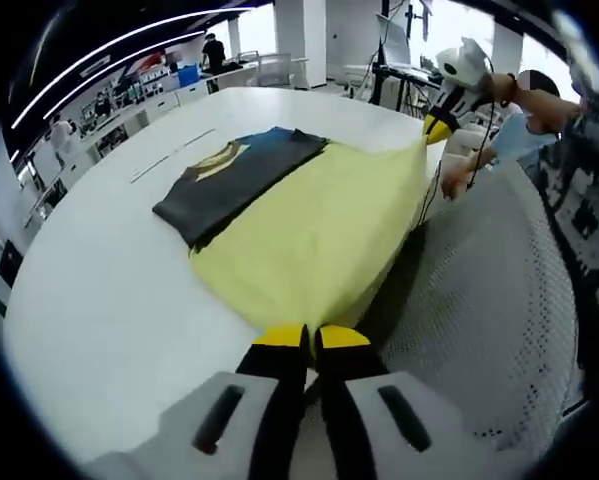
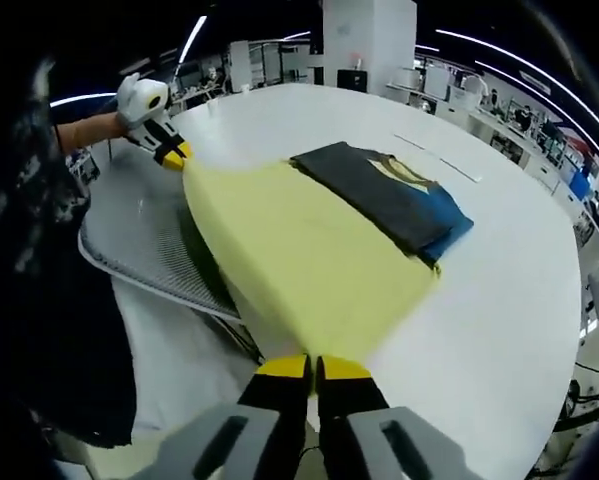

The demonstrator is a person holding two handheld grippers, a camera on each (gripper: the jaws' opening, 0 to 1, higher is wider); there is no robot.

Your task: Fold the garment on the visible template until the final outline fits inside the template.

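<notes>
Two grippers, both clamped on the yellow garment (image 1: 314, 235), one near-edge corner each. Left gripper (image 1: 312, 338) in its own view: yellow-tipped jaws pressed together at 6 o'clock with the cloth's near corner pinched between them. Right gripper (image 2: 313, 368) in its own view: same picture, jaws together at 6 o'clock on the other corner.

Left gripper view also shows the right gripper (image 1: 437, 128) at about 1 o'clock, holding the far corner, a person's hand (image 1: 457, 178) just below it. Right gripper view shows the left gripper (image 2: 171, 153) at about 10 o'clock on the opposite corner.

Garment is stretched taut between the two, spanning the white table (image 1: 109, 300) edge. Far side of it lies against a dark grey folded garment (image 1: 234, 180) with blue and yellow patches, flat on the table. Grey mesh surface (image 1: 489, 300) sits under the near edge, off the table side. Template outline: cannot tell from these views.
</notes>
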